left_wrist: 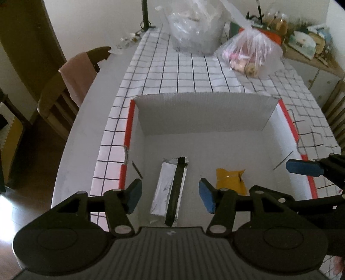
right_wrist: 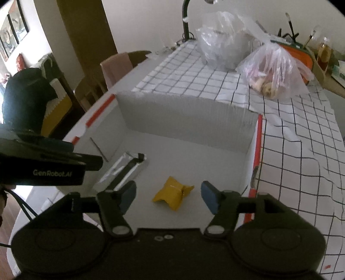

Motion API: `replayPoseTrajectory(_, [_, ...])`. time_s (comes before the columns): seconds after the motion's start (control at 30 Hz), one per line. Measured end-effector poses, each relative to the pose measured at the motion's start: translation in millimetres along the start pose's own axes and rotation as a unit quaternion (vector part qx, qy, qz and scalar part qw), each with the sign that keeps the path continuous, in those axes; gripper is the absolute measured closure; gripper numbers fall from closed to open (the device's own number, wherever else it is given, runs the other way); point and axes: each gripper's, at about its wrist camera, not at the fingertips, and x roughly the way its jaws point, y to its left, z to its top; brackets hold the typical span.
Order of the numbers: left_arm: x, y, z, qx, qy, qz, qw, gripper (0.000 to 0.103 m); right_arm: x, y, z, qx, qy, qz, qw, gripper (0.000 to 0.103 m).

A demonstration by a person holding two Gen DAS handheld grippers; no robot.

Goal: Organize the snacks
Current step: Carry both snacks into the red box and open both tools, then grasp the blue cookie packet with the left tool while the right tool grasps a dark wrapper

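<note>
A white cardboard box (left_wrist: 207, 114) with red-edged rims stands on the checked tablecloth; it also shows in the right wrist view (right_wrist: 185, 120). Inside it lie a long silver packet with a black stripe (left_wrist: 169, 191) (right_wrist: 123, 170) and a small yellow packet (left_wrist: 230, 181) (right_wrist: 172, 192). My left gripper (left_wrist: 170, 195) is open and empty above the silver packet. My right gripper (right_wrist: 168, 197) is open and empty above the yellow packet. A clear plastic bag of snacks (left_wrist: 250, 56) (right_wrist: 273, 71) lies beyond the box.
A second, larger clear bag (left_wrist: 196, 28) (right_wrist: 224, 41) sits at the table's far end. A wooden chair (left_wrist: 64, 94) with a pink cloth stands at the left. A cluttered shelf (left_wrist: 306, 43) is at the back right. A black lamp stem (left_wrist: 145, 15) rises at the far edge.
</note>
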Motion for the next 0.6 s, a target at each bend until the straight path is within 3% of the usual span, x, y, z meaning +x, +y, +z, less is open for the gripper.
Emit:
replayPoseTrajectory(0.43, [-57.2,16.7,-28.4,-0.009,-0.060,-0.025,0.9979,0.040,-51.9,28.4,-13.4,0.000,-0.041,0.006,0.999,0.015])
replayPoseTrajectory(0.6, [-79.6,25.3,-46.7,-0.006,-0.082,-0.038,0.9959,0.036,-72.1,40.6,-28.7,0.009,-0.053,0.004,0.999,0.014])
